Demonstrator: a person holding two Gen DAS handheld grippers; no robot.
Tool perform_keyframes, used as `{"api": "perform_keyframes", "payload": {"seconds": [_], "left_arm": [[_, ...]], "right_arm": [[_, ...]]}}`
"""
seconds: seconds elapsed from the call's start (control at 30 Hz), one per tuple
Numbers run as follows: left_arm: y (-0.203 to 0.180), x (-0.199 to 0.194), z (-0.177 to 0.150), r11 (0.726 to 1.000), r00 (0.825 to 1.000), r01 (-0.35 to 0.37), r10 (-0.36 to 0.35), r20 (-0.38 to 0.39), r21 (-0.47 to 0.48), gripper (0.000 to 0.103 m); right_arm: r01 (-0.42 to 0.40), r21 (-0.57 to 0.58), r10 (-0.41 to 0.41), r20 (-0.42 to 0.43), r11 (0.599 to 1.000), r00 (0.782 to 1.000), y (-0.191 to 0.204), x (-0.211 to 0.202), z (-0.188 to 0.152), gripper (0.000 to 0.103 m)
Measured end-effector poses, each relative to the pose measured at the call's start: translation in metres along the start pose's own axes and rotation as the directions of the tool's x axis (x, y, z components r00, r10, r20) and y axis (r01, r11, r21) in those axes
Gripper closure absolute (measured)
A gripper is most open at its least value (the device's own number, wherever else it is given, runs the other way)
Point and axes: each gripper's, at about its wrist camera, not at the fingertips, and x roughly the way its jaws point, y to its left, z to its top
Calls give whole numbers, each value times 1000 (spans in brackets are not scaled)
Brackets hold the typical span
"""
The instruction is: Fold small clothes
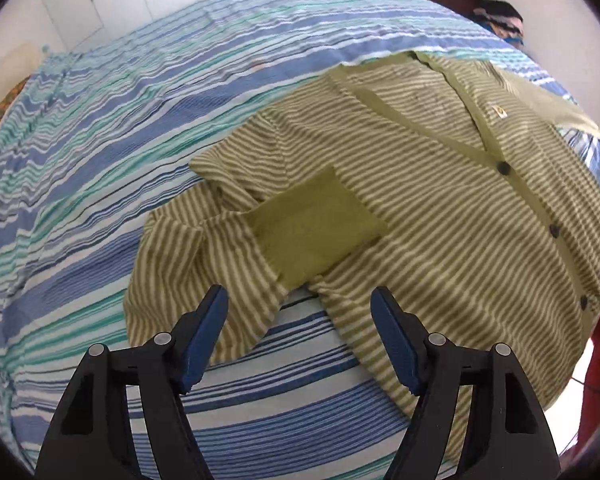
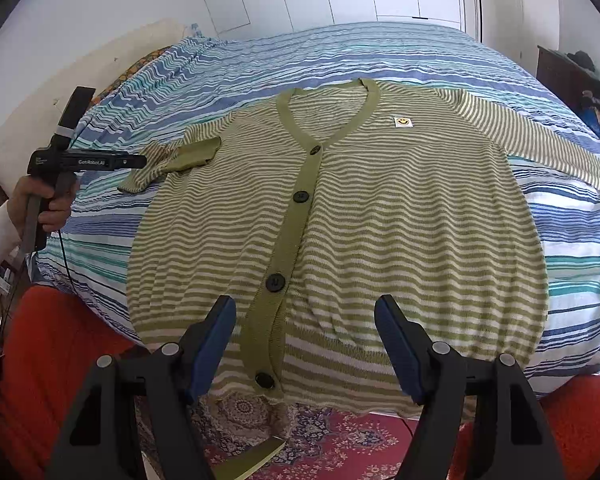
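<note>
One cardigan (image 2: 380, 216), green w/ white stripes, lies flat on the bed (image 2: 260, 60), front side up. Its long way runs from the near edge of the bed to the far side: bottom hem close to the right claw's cam, V neck far away. Button strip (image 2: 300, 216) goes up the middle w/ dark buttons, all done up. A small smiley patch (image 2: 403, 121) sits near the neck. One sleeve is folded in over the chest, its plain green cuff (image 1: 316, 216) resting on the stripes; the other sleeve (image 2: 540, 136) sticks out straight to the side in the right cam. Left claw (image 1: 300, 340) tilts down steeply above the folded sleeve, jaws wide apart, nothing between them, not touching the cloth. In the right cam you can see a hand (image 2: 44, 204) w/ a pale sleeve gripping the left claw's handle, off to the side of the bed. Right claw (image 2: 306, 344) points down at the hem, over the button strip, jaws also wide apart & empty, not touching. A red blanket (image 2: 56, 360) & a patterned rug (image 2: 332, 436) lie below the bed edge.
</note>
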Motion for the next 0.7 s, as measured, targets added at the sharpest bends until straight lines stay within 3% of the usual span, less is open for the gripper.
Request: {"api": "perform_keyframes", "payload": {"seconds": [0.2,0.23,0.27,0.33,0.4,0.47,0.5,0.57,0.63,0.7], "left_arm": [[-29,46,12,978,988,-101,121,-100,184,44],[-32,50,13,973,987,-107,129,-99,203,52],[-34,52,14,973,987,-105,127,-102,205,72],[-29,53,17,983,988,-89,107,-108,162,100],[-10,41,23,998,996,-58,60,-63,31,100],[27,16,20,982,1000,15,-12,16,-190,100],[50,0,13,950,997,63,-43,69,-305,100],[97,-33,-13,857,983,139,-60,171,-497,100],[147,-61,-48,743,970,180,-26,242,-644,100],[193,-80,-90,635,965,173,43,258,-753,100]], "right_arm": [[-4,73,3,8,997,1000,-22,-4,-3,31],[-6,92,5,9,996,1000,-26,-4,-3,31],[-8,110,7,9,994,1000,-31,-4,-3,31],[-13,143,12,11,990,1000,-38,-4,-2,31],[-17,166,15,14,986,1000,-42,-4,-1,31],[-18,174,15,19,985,1000,-44,-5,-1,31],[-18,174,15,22,985,1000,-44,-6,0,31],[-15,167,10,29,986,1000,-42,-8,0,31],[-12,160,7,30,987,1000,-40,-8,1,31],[-10,154,7,20,988,1000,-39,-6,1,31]]}}
